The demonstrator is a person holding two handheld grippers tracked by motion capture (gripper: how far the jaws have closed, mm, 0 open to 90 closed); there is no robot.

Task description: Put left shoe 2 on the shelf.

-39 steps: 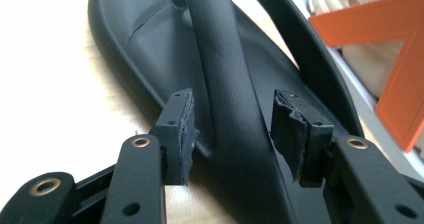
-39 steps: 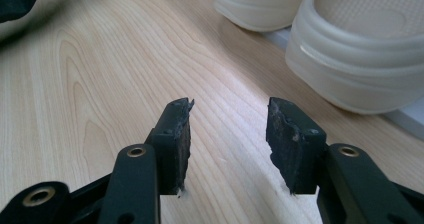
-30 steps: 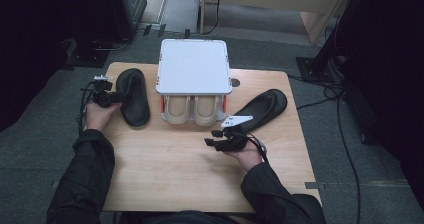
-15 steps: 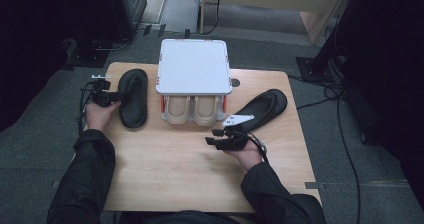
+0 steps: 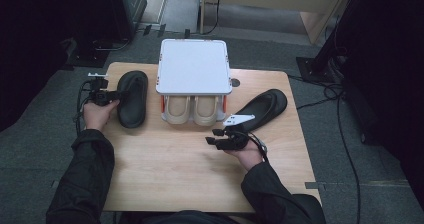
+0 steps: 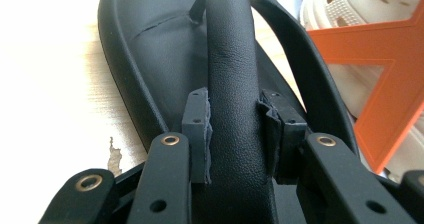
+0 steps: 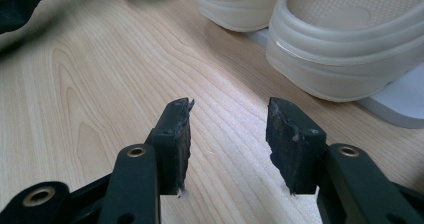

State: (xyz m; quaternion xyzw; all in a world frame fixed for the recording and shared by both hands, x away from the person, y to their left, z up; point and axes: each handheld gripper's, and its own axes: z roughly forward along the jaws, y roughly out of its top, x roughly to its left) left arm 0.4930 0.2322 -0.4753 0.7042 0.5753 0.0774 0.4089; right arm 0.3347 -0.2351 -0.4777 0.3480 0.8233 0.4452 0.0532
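Left gripper (image 6: pixel 232 134) had just been closing, and its pads were clamped on the broad strap (image 6: pixel 232 59) of the left black sandal (image 5: pixel 132 98). So the grasp looked made, but the lift hadn't started: in the high view the sandal lay flat on the worktop (image 5: pixel 175 174), just left of the white rack (image 5: pixel 193 66).

Right gripper (image 7: pixel 227 134) was released, jaws apart with nothing between them, hovering over bare wood in front of the rack. The right black sandal (image 5: pixel 262 106) lay untouched beside that hand, angled toward the far right corner.

My read: the rack's lower level already held the beige clogs (image 5: pixel 192 109) side by side, and the flat white top was free. Probably both black sandals were meant for that top, so nearly all the placing was left.

Materials:
- Strap: grained leather-like surface, matte black, smoothly arched, with a thinner strap branching off each side.
- Footbed: smooth black, shallow dish shape, with a seam line across it.
- Clogs: pale moulded foam, rounded, vent holes on the upper, pebbled texture inside the heel.
- Rack: white panel, orange side frames (image 6: pixel 390 84).
- Worktop: light wood grain, with a small chipped spot near the left gripper.
- Gripper pads: dark, worn and ragged at the edges.
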